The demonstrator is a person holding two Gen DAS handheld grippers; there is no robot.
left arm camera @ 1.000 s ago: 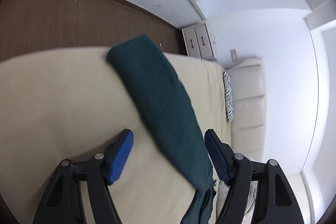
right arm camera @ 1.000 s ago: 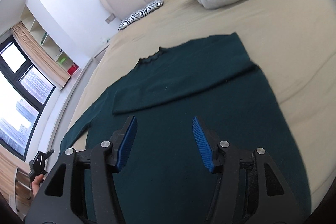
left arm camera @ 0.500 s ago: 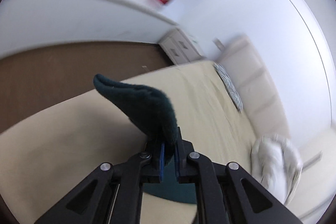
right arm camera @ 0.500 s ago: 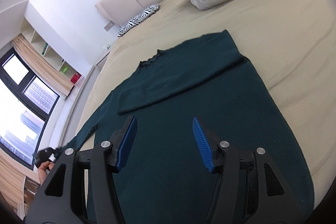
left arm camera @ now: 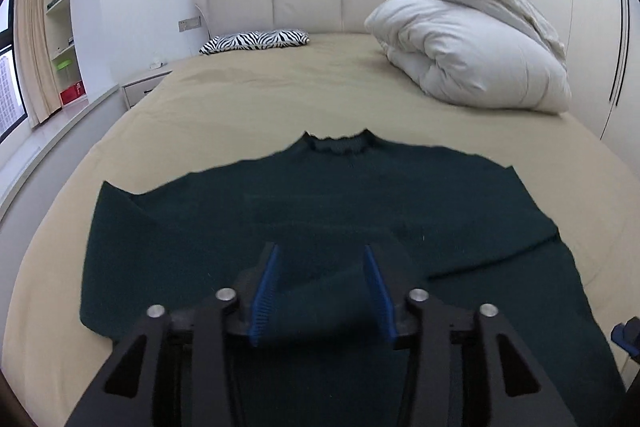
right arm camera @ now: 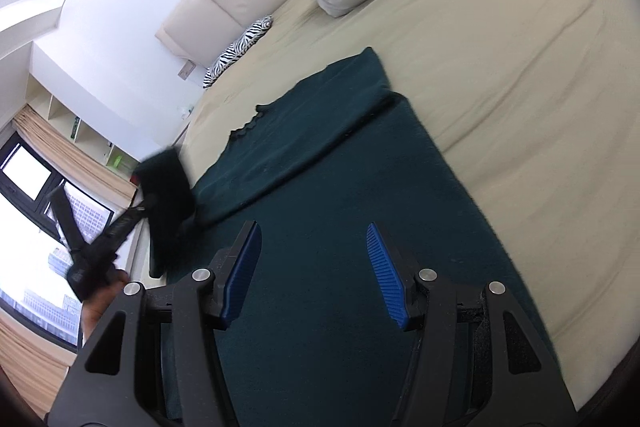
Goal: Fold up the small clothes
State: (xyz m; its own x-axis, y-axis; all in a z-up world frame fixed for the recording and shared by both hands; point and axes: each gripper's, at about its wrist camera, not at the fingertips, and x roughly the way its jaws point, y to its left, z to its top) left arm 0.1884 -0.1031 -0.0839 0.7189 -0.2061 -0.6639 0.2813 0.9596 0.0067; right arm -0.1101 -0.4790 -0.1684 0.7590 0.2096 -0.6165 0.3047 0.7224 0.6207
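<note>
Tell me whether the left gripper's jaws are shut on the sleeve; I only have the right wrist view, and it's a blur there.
Observer: No. In the left wrist view the left gripper has its jaws apart, having just been opening, and the sleeve lies between them.
Operator: Does the sweater's side by that gripper lie flat?
Observer: Yes. That side of the sweater lies spread on the bed, with bare sheet showing beyond it.
</note>
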